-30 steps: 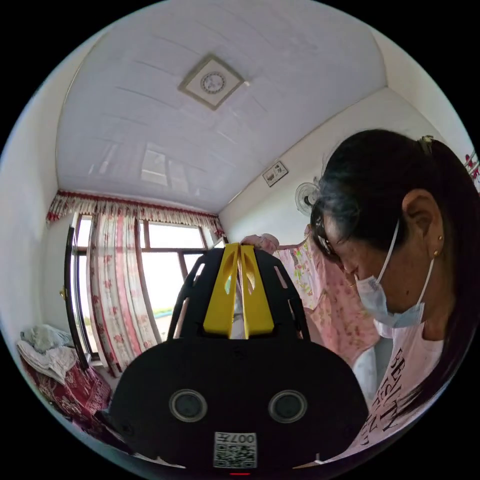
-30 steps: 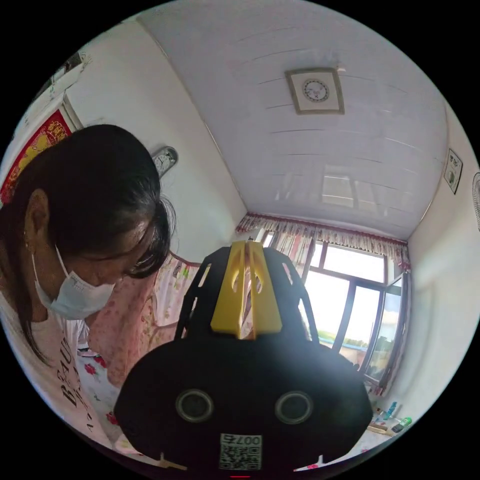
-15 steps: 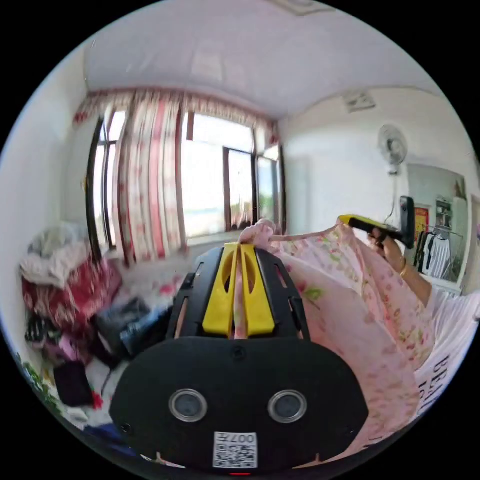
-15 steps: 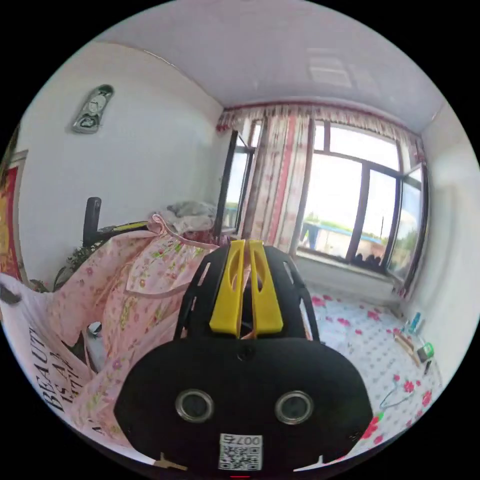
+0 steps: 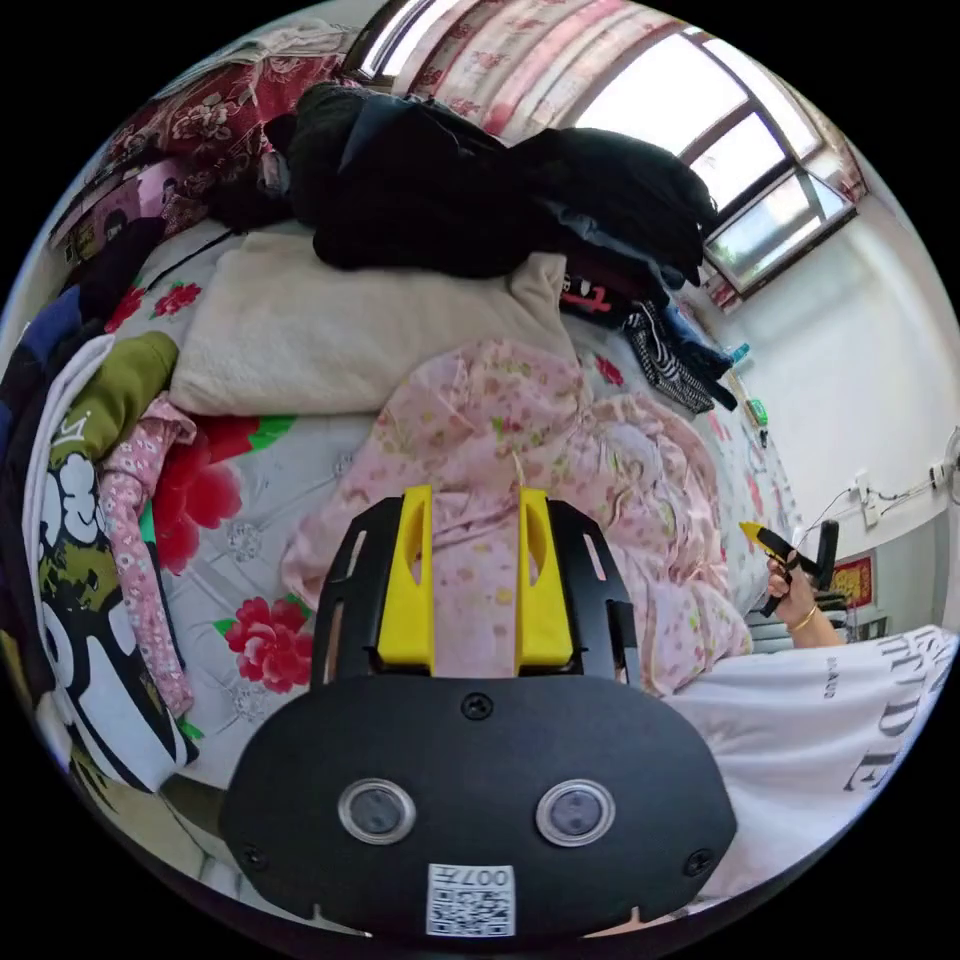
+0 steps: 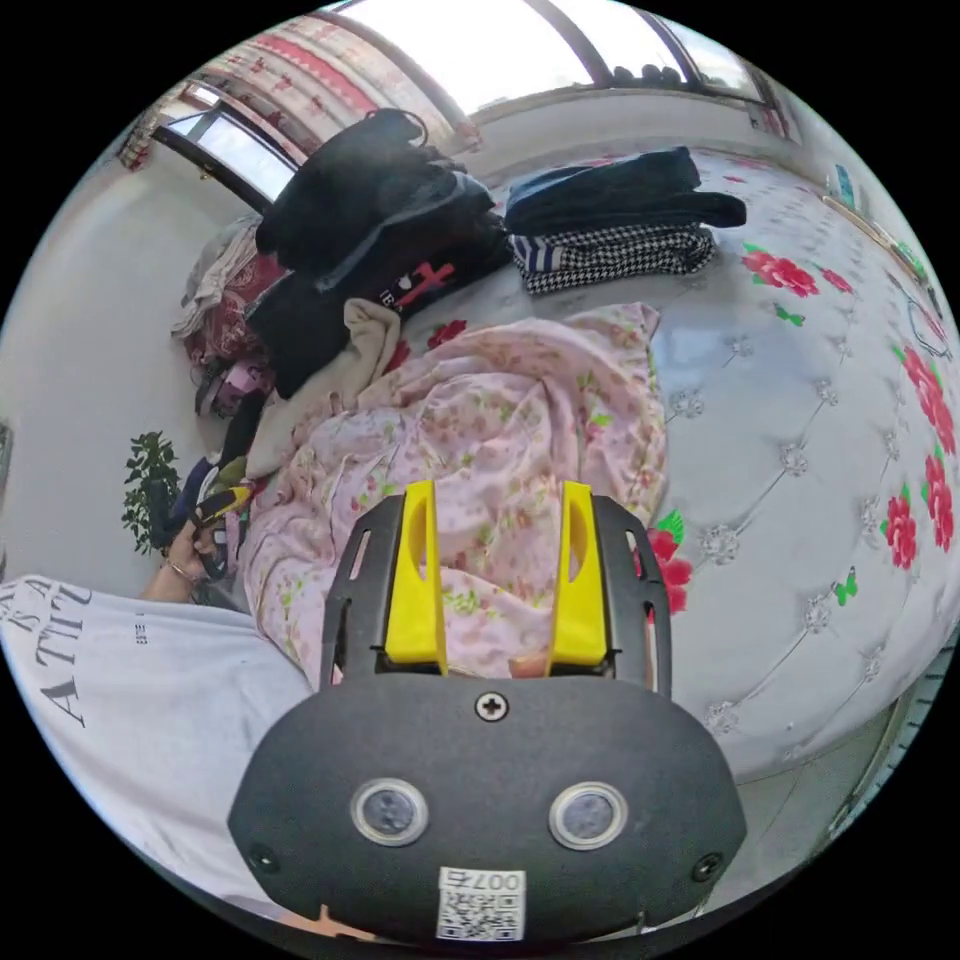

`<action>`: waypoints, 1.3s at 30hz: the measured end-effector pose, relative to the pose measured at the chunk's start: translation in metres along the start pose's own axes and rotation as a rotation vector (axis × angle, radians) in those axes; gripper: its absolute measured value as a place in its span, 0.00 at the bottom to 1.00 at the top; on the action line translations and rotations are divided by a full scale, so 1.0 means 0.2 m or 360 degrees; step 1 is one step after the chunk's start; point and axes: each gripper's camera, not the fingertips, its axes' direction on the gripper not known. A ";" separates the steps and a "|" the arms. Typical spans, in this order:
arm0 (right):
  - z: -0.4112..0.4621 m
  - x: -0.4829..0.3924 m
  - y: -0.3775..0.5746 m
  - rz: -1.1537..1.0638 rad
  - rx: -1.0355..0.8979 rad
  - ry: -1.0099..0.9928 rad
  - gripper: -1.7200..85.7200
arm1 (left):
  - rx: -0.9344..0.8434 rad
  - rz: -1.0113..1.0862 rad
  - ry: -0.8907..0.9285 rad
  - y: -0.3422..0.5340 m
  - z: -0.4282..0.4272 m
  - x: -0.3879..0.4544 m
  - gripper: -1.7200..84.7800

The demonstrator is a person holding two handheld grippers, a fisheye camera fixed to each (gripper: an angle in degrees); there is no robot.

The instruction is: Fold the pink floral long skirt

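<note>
Pink floral skirt (image 6: 500, 420) lay crumpled on the flowered bed cover (image 6: 800, 480), near the dark clothes pile (image 5: 480, 190), left gripper (image 5: 470, 500) and right gripper (image 6: 495, 495) spread wide above it, holding nothing.

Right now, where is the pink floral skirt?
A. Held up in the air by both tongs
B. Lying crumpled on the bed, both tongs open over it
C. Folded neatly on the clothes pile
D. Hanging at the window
B: the skirt lies rumpled on the bed, with the left tongs and right tongs spread open above it.
</note>
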 end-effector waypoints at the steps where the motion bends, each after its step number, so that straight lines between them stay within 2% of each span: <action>1: 0.09 -0.07 0.00 -0.0066 -0.0045 0.0054 0.17 | -0.0045 0.0039 -0.0054 0.02 0.04 0.03 0.16; 5: 0.34 -0.19 -0.09 -0.0210 -0.0221 0.0267 0.17 | -0.0136 0.0068 -0.0295 -0.08 0.23 0.09 0.19; 8: 0.54 -0.19 -0.18 -0.0135 -0.0360 0.0380 0.16 | -0.0181 0.0027 -0.0358 -0.18 0.39 0.08 0.20; 9: 0.54 -0.20 -0.19 -0.0108 -0.0287 0.0526 0.12 | -0.0230 0.0008 -0.0380 -0.20 0.43 0.08 0.17; 11: 0.58 -0.22 -0.21 -0.0100 -0.0359 0.0623 0.07 | -0.0176 0.0054 -0.0642 -0.22 0.48 0.14 0.09; 14: 0.50 -0.26 -0.20 -0.0111 -0.0348 0.0647 0.03 | -0.0280 0.0092 -0.0578 -0.22 0.49 0.19 0.02; 16: 0.29 -0.32 -0.13 -0.0134 -0.0121 0.0605 0.02 | -0.0251 0.0098 -0.0470 -0.17 0.43 0.20 0.01; 21: -0.34 -0.44 0.13 -0.0136 0.0391 0.0465 0.02 | 0.0287 0.0045 0.0020 0.16 -0.12 0.19 0.01; 23: -0.59 -0.50 0.24 -0.0162 0.0579 0.0433 0.02 | 0.0592 0.0092 0.0187 0.37 -0.45 0.21 0.01; 29: -1.37 -0.69 0.70 -0.0222 0.1302 0.0322 0.02 | 0.1128 0.0362 0.0209 0.75 -1.16 0.37 0.01; 35: -2.11 -0.95 1.20 -0.0505 0.1951 0.0131 0.02 | 0.1802 0.0630 0.0360 1.13 -1.84 0.61 0.01; 39: -2.72 -1.12 1.46 -0.0738 0.2318 -0.0106 0.02 | 0.2129 0.0796 0.0416 1.31 -2.29 0.79 0.01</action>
